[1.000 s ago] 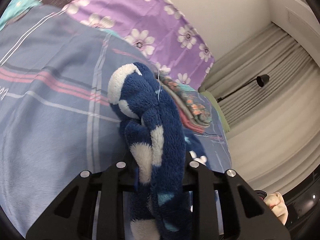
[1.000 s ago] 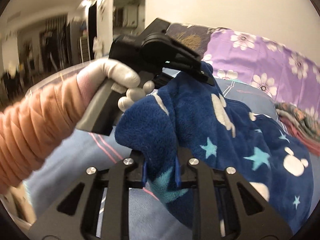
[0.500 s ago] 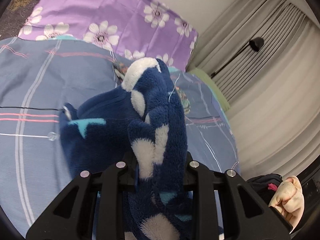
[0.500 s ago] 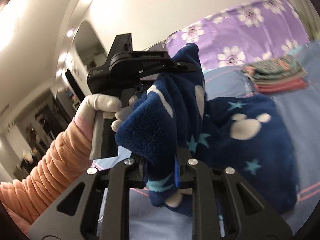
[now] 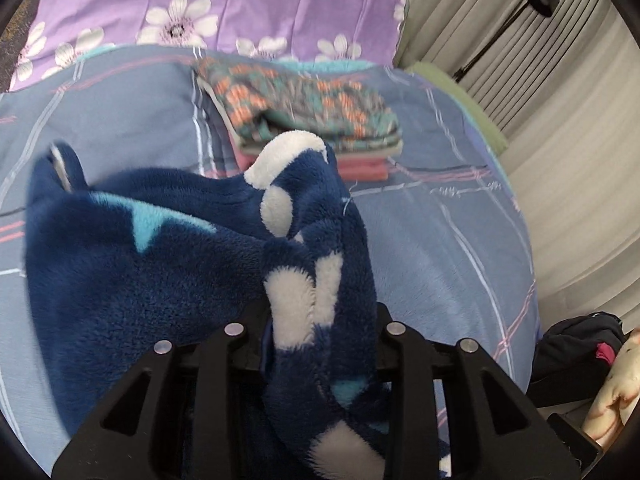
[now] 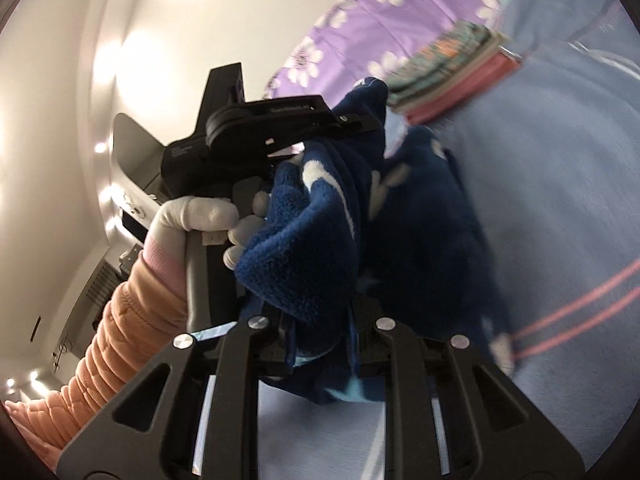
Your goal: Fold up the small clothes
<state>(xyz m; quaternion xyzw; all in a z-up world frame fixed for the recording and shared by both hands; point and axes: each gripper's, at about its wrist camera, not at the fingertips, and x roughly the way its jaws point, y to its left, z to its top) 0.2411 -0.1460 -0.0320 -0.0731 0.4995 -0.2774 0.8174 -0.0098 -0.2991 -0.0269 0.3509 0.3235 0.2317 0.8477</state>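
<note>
A dark blue fleece garment (image 5: 160, 264) with white spots and light blue stars hangs bunched between both grippers above the blue checked bedsheet (image 5: 440, 240). My left gripper (image 5: 316, 320) is shut on one edge of it. My right gripper (image 6: 320, 332) is shut on another edge of the garment (image 6: 420, 240). In the right wrist view the left gripper (image 6: 372, 124) shows at the upper left, held by a white-gloved hand, close to the right one. The fingertips of both are hidden in the fleece.
A stack of folded clothes (image 5: 312, 120) with a patterned top piece lies on the bed beyond the garment; it also shows in the right wrist view (image 6: 452, 76). A purple flowered pillow (image 5: 224, 4) is behind. Curtains (image 5: 560, 140) and dark clothes (image 5: 576, 344) lie right.
Both grippers have swung round with the garment. The left view now faces the folded stack, and the fleece has spread out to the left. The right view has tilted strongly.
</note>
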